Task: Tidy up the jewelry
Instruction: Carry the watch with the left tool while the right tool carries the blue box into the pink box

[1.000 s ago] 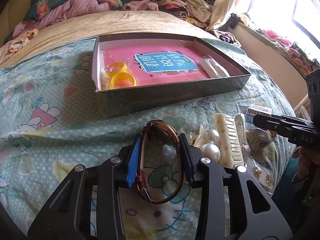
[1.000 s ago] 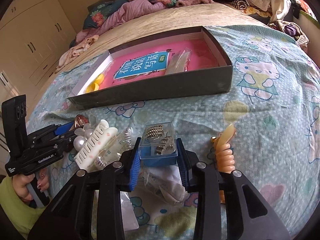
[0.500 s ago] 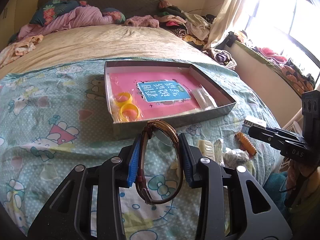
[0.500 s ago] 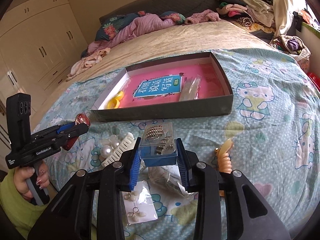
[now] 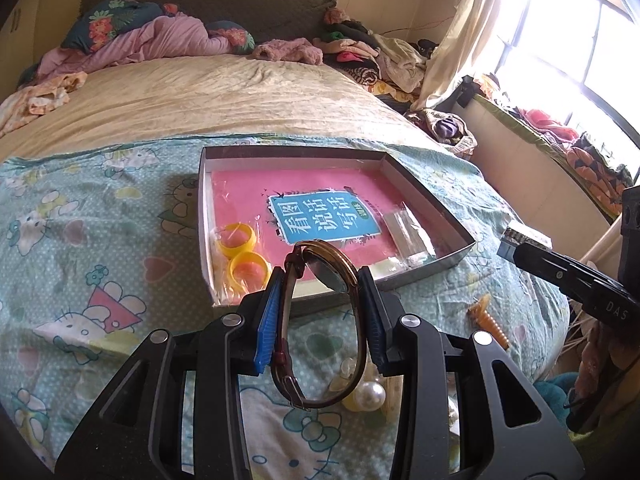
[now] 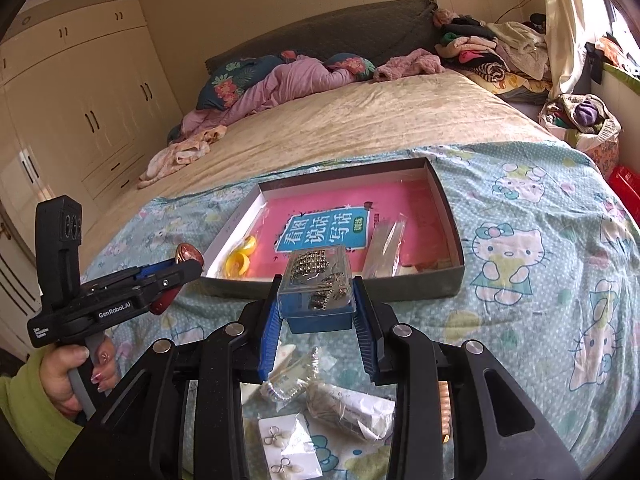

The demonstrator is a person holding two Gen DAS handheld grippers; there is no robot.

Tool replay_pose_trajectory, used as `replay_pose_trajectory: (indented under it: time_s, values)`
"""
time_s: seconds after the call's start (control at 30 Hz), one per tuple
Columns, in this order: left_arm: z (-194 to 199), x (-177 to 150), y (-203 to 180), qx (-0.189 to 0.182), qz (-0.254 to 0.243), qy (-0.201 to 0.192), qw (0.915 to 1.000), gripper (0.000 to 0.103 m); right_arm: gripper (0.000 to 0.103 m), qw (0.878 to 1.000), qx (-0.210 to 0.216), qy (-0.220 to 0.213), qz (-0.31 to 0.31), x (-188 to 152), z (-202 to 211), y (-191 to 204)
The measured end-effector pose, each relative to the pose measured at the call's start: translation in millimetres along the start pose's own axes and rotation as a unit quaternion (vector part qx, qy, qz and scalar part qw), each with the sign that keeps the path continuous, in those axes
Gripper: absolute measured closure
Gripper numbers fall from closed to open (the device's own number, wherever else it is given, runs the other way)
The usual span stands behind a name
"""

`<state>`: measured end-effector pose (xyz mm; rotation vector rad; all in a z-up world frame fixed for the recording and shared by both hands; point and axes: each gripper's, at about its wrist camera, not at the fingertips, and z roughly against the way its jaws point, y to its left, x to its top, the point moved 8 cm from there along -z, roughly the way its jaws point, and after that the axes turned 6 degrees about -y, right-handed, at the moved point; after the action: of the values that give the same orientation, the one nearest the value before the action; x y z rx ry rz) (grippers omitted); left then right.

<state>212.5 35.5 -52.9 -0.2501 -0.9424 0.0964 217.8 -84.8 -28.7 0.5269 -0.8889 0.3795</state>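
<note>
My left gripper (image 5: 320, 300) is shut on a brown-strapped wristwatch (image 5: 324, 272) and holds it in the air just short of the near wall of the dark open box (image 5: 432, 272). The box has a pink book (image 5: 320, 216), two yellow rings (image 5: 244, 256) and a clear packet (image 5: 408, 232) inside. My right gripper (image 6: 316, 304) is shut on a small blue box with a clear lid and metal jewelry (image 6: 318, 292), also in the air before the dark box (image 6: 332, 288). The left gripper also shows in the right wrist view (image 6: 176, 276).
Loose pieces lie on the Hello Kitty sheet (image 5: 80, 240) below: pearls (image 5: 368, 392), an orange spiral hair tie (image 5: 490, 320), earring cards (image 6: 288, 448) and plastic packets (image 6: 352, 404). Clothes pile at the bed's head (image 6: 280, 80). A wardrobe (image 6: 80, 100) stands at the left.
Both grippers have risen off the sheet with the watch and the small blue box. The loose pile and the dark box now sit lower and farther in both views.
</note>
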Motion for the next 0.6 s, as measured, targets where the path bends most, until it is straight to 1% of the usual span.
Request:
replay_pose_trajectory:
  time_s: [0.33,0.6]
  values:
    - [-18.8,13.4,-8.2,0.000,-0.001,-0.002,1.0000,0.074,0.071,1.000,-0.008,-0.027,0.003,28.3,-3.2,-10.5]
    - [-44.0,18.8,-16.2,0.002,-0.002,0.007,1.0000,0.074,0.071,0.999,-0.019,-0.035,-0.007,40.4,-13.5,-30.2]
